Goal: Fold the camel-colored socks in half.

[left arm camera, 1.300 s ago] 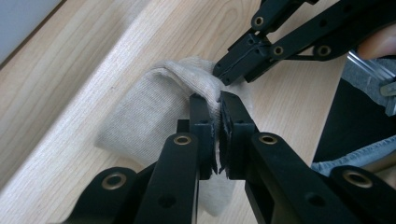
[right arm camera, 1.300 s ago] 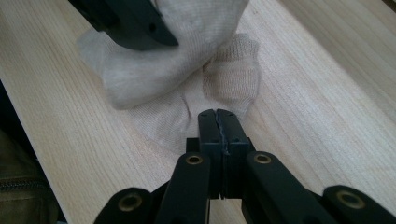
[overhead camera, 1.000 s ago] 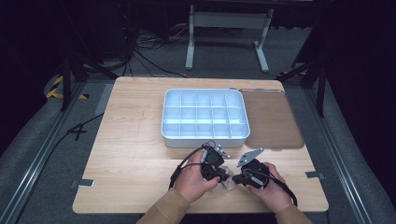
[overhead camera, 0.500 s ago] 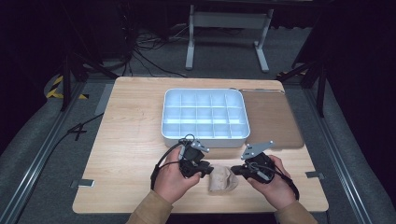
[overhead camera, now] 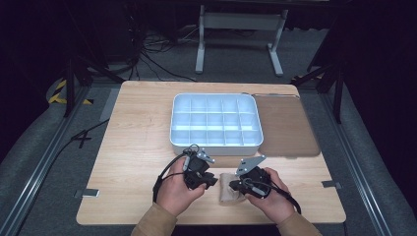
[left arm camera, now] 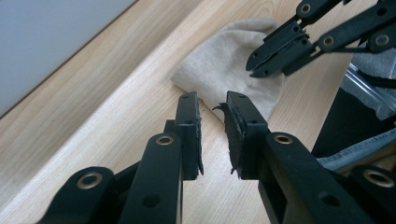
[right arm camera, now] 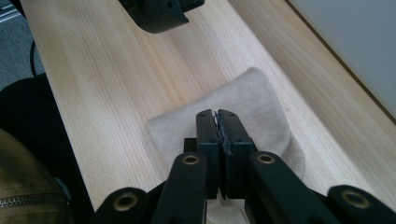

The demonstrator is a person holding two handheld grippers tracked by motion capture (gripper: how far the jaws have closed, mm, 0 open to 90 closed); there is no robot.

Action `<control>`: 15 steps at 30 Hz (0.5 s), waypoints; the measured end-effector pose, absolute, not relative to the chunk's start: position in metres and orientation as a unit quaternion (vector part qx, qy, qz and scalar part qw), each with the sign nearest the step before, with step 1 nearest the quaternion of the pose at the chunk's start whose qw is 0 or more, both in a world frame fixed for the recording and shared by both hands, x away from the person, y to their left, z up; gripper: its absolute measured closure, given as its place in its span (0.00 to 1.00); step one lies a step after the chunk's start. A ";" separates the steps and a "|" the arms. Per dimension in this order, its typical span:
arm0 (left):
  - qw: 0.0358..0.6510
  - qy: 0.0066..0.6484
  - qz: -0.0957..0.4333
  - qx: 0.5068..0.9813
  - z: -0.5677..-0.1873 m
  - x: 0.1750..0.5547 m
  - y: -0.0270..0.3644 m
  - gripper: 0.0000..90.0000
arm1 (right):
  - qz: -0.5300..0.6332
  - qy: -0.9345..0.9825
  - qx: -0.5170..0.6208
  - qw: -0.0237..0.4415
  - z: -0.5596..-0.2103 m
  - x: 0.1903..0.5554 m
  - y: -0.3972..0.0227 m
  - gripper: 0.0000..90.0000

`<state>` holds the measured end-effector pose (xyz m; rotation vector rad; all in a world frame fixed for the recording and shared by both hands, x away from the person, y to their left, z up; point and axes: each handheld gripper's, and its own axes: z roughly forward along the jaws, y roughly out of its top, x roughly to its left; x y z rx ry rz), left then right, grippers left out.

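two grippers now parting over the beige cloth (overhead camera: 228, 189) near the surface's (overhead camera: 137, 142) front edge: left gripper (left arm camera: 212, 133) narrowing slightly, gripping nothing, beside the cloth's edge; right gripper (right arm camera: 217, 140) clenched above it, pinch uncertain. probably flattening or folding.

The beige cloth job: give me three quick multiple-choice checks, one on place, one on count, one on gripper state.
1. Where does the beige cloth lie?
A. inside the white tray
B. on the table's near edge, between the two grippers
C. on the brown mat

2. How many rows of compartments does the white tray have?
A. two
B. three
C. six

3. How do the right gripper's jaws stand?
A. shut
B. wide open
C. clamped on the tray's rim

Key: 1 B, the high view shows it between both hands; 2 B, three rows show; 3 A, the pads meet above the cloth.
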<state>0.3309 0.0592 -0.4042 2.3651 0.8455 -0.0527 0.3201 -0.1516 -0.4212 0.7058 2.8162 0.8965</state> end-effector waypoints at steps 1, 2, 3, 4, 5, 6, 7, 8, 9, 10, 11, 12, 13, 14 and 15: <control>0.307 0.317 -0.021 0.897 -0.405 0.332 0.058 0.84 | 0.291 0.926 0.234 0.054 -0.422 0.320 -0.153 0.99; 0.308 0.314 -0.021 0.898 -0.406 0.332 0.056 0.84 | 0.288 0.927 0.235 0.057 -0.422 0.320 -0.155 0.99; 0.305 0.313 -0.024 0.899 -0.406 0.332 0.055 0.85 | 0.287 0.926 0.237 0.058 -0.423 0.320 -0.157 0.99; 0.306 0.311 -0.024 0.900 -0.406 0.332 0.053 0.85 | 0.288 0.926 0.238 0.056 -0.423 0.320 -0.159 0.99; 0.305 0.310 -0.027 0.900 -0.406 0.332 0.051 0.85 | 0.286 0.926 0.241 0.056 -0.423 0.320 -0.161 0.99; 0.304 0.305 -0.029 0.902 -0.406 0.333 0.049 0.86 | 0.286 0.925 0.244 0.057 -0.423 0.319 -0.163 0.99; 0.309 0.305 -0.029 0.900 -0.407 0.333 0.046 0.86 | 0.285 0.925 0.245 0.058 -0.423 0.319 -0.166 0.99; 0.309 0.299 -0.031 0.902 -0.408 0.333 0.043 0.86 | 0.285 0.924 0.249 0.058 -0.424 0.319 -0.167 0.99; 0.309 0.299 -0.031 0.902 -0.408 0.333 0.043 0.87 | 0.285 0.923 0.251 0.060 -0.424 0.318 -0.169 0.99; 0.307 0.288 -0.035 0.906 -0.409 0.332 0.037 0.87 | 0.285 0.923 0.253 0.060 -0.424 0.318 -0.171 0.99; 0.309 0.278 -0.037 0.909 -0.411 0.331 0.032 0.88 | 0.285 0.923 0.252 0.061 -0.424 0.317 -0.172 0.99; 0.309 0.278 -0.037 0.909 -0.411 0.331 0.032 0.88 | 0.286 0.922 0.255 0.062 -0.424 0.317 -0.173 0.99; 0.300 0.265 -0.040 0.916 -0.414 0.330 0.024 0.88 | 0.286 0.921 0.256 0.061 -0.425 0.317 -0.174 0.99; 0.292 0.257 -0.042 0.920 -0.417 0.329 0.020 0.88 | 0.287 0.921 0.256 0.062 -0.425 0.317 -0.175 0.99; 0.292 0.257 -0.042 0.920 -0.417 0.329 0.020 0.89 | 0.287 0.921 0.256 0.062 -0.425 0.317 -0.175 0.99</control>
